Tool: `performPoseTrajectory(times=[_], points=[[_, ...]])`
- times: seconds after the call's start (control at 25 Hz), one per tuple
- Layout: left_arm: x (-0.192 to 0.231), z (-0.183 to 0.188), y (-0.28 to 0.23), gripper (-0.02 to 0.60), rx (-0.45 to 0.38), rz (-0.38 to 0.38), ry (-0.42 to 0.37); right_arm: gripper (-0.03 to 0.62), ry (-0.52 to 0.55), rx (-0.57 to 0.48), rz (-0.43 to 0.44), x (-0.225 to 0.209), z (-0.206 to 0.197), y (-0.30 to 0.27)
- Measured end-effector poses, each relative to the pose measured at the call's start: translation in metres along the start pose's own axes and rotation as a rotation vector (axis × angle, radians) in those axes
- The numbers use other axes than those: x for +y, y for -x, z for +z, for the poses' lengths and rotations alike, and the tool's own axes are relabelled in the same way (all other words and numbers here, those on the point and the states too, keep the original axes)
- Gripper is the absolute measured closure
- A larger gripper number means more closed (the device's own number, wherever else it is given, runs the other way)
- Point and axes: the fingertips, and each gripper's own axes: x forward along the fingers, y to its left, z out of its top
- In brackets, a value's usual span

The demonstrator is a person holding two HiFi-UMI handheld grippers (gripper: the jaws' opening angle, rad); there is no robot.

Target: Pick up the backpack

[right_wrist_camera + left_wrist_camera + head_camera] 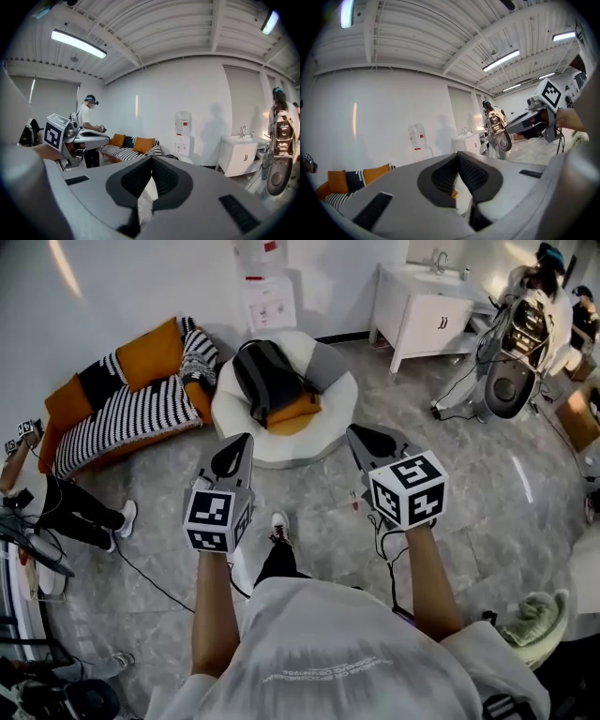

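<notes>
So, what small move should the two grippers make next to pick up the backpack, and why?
Probably carry both grippers forward toward the backpack. It lies on the white round chair, ahead of the left gripper and the right gripper, and neither touches it. Both have their jaws together with nothing between them, so opening can wait until they are nearer.

The soft fabric backpack (267, 371) is coloured dark grey to black, the plump cushion (295, 416) orange and the round padded chair (328, 437) white. The long low sofa (122, 413) is patterned in black-and-white stripes and trimmed with orange. Grey shells and black-and-white square markers are shown on the left gripper (242, 439) and right gripper (356, 431), and the tiled floor (487, 493) is marbled grey.
</notes>
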Motion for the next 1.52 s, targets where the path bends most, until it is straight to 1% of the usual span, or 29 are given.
performPoseTrajectory(times=[0.12,0.32,0.44,0.6,0.8,0.88,1.08,1.36,1.52], points=[[0.003,-0.006,-0.014,0.558,0.004,-0.006,0.009,0.592,-0.01,0.013,-0.001,-0.008,-0.004,-0.01],[0.018,-0.018,-0.042,0.558,0.02,-0.021,0.02,0.592,-0.017,0.025,-0.063,-0.031,-0.007,-0.038],[0.034,-0.018,-0.063,0.558,0.018,-0.022,0.023,0.592,-0.034,0.018,-0.042,-0.039,0.001,-0.058],[0.056,-0.024,-0.09,0.558,0.029,-0.033,0.02,0.592,-0.023,0.037,-0.019,-0.046,0.008,-0.091],[0.09,-0.029,-0.12,0.558,0.052,-0.043,0.027,0.592,-0.061,0.031,0.007,-0.052,0.025,-0.13],[0.103,-0.03,-0.131,0.558,0.057,-0.047,0.025,0.592,-0.065,0.035,0.007,-0.055,0.031,-0.144],[0.128,-0.031,-0.154,0.558,0.058,-0.06,0.024,0.592,-0.056,0.035,-0.023,-0.063,0.044,-0.177],[0.164,-0.038,-0.173,0.558,0.066,-0.056,0.029,0.592,-0.061,0.042,0.0,-0.059,0.057,-0.216],[0.181,-0.041,-0.182,0.558,0.075,-0.062,0.03,0.592,-0.113,0.003,0.083,-0.048,0.071,-0.232]])
